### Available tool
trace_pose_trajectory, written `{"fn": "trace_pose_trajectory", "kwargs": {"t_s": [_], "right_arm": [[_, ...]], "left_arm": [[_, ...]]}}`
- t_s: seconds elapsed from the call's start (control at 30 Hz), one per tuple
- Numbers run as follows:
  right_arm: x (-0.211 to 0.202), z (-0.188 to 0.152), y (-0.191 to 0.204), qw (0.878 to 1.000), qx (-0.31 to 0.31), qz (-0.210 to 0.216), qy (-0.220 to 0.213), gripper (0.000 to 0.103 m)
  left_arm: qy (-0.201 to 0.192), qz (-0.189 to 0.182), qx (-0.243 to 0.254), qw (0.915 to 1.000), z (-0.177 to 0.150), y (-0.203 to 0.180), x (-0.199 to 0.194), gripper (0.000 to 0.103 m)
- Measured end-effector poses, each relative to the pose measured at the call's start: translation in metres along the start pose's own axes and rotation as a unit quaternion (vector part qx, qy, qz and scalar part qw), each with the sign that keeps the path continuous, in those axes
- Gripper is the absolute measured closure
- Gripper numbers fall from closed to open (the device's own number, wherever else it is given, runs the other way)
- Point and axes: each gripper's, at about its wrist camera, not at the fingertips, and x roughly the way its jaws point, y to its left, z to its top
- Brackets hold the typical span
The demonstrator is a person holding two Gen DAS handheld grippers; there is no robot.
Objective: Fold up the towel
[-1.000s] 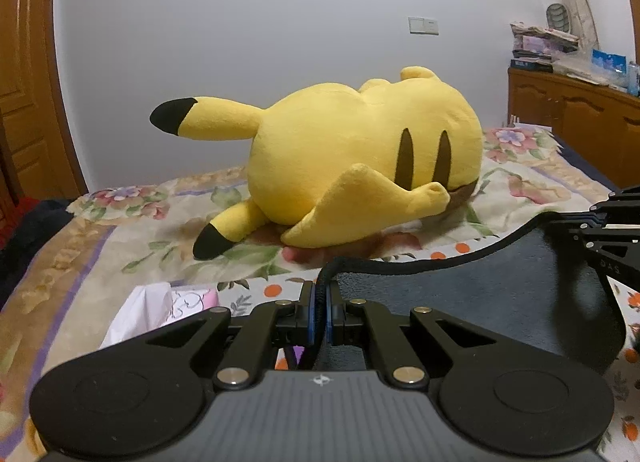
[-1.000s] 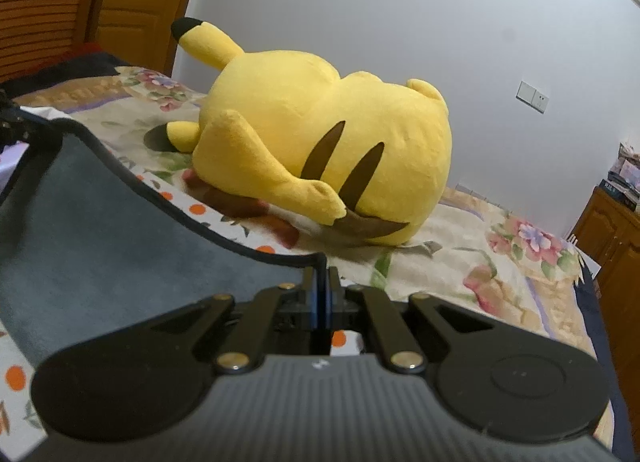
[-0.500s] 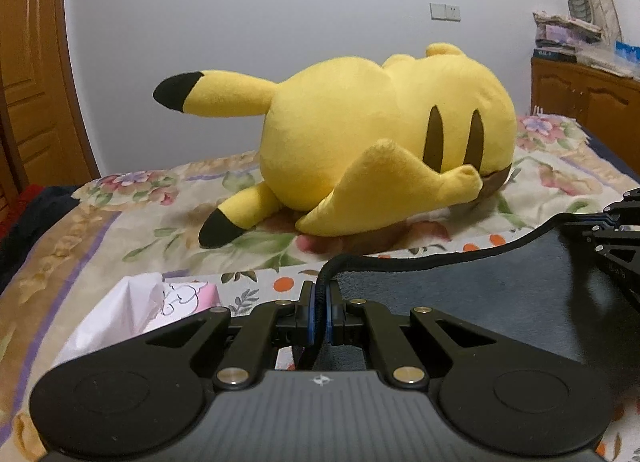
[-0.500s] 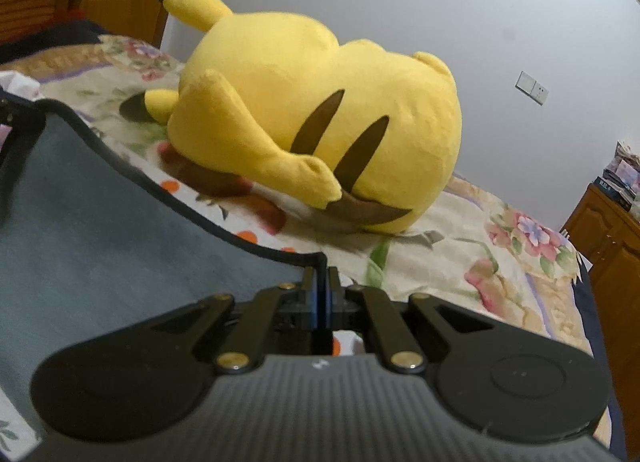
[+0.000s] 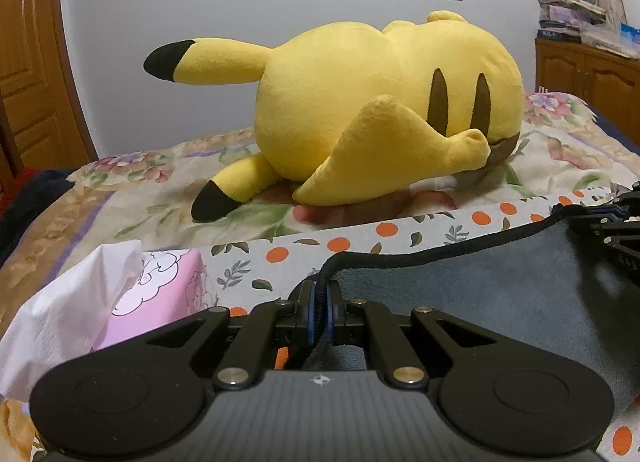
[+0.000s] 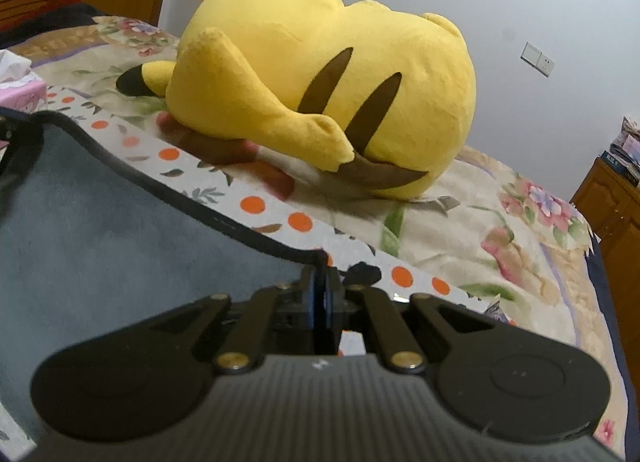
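Towel [image 5: 460, 294], dark grey with a black bound hem, hung stretched between the two grippers above the floral bedspread [image 5: 132, 213], on the near side of the big yellow plush [image 5: 376, 109]. The left gripper [image 5: 319, 314] was clenched on one hemmed corner, the right gripper [image 6: 320, 302] clenched on the other, so the edge between them ran as a shallow curve. Judging by that, the fold looked to be mid-carry: the lifted edge was probably due to travel over and come down on the opposite edge, which would call for both corners moving level and staying short of the plush. The towel's lower part was hidden behind the gripper bodies, so how much lay on the bed could not be told. A tissue box [image 5: 160, 290] sat left of the plush, partly cut off.
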Motion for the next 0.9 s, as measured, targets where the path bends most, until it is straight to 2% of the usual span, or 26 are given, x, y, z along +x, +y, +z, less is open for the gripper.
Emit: {"fn": "trace_pose_trajectory", "kwargs": {"t_s": [0.07, 0.13, 0.17, 0.2, 0.23, 0.27, 0.33, 0.43, 0.77, 0.8, 0.9], "right_arm": [[-0.001, 0.0, 0.0, 1.0, 0.002, 0.0, 0.0, 0.096], [-0.002, 0.001, -0.001, 1.0, 0.006, -0.003, -0.002, 0.087], [-0.003, 0.002, -0.001, 1.0, 0.009, -0.003, -0.004, 0.08], [-0.004, 0.002, -0.001, 1.0, 0.011, -0.002, -0.007, 0.069], [-0.006, 0.003, -0.001, 1.0, 0.012, 0.0, -0.01, 0.066], [-0.008, 0.003, -0.001, 1.0, 0.013, 0.001, -0.011, 0.063], [-0.012, 0.004, -0.001, 1.0, 0.017, 0.006, -0.014, 0.062], [-0.02, 0.003, 0.001, 0.999, 0.026, 0.017, -0.016, 0.061], [-0.063, -0.021, 0.01, 0.995, 0.081, 0.063, -0.01, 0.056], [-0.066, -0.024, 0.011, 0.994, 0.085, 0.064, -0.008, 0.056], [-0.076, -0.032, 0.013, 0.994, 0.09, 0.06, -0.003, 0.056]], "left_arm": [[0.0, 0.0, 0.002, 1.0, 0.0, -0.001, 0.0, 0.096], [-0.001, 0.002, 0.003, 1.0, -0.001, -0.001, 0.0, 0.094], [0.002, 0.001, 0.003, 1.0, -0.001, -0.001, 0.001, 0.091], [0.005, 0.001, 0.002, 1.0, -0.002, -0.001, 0.001, 0.083], [0.005, -0.001, 0.003, 1.0, -0.003, -0.001, 0.0, 0.074], [0.004, -0.002, 0.004, 1.0, -0.003, -0.001, -0.001, 0.071], [0.004, -0.001, 0.007, 1.0, -0.004, -0.002, -0.004, 0.06], [0.004, -0.005, 0.0, 1.0, -0.006, -0.002, -0.012, 0.054], [0.019, -0.031, -0.007, 0.9993, -0.026, -0.015, -0.046, 0.047], [0.02, -0.032, -0.006, 0.9993, -0.028, -0.017, -0.05, 0.043], [0.021, -0.035, 0.004, 0.9991, -0.032, -0.021, -0.064, 0.042]]}}
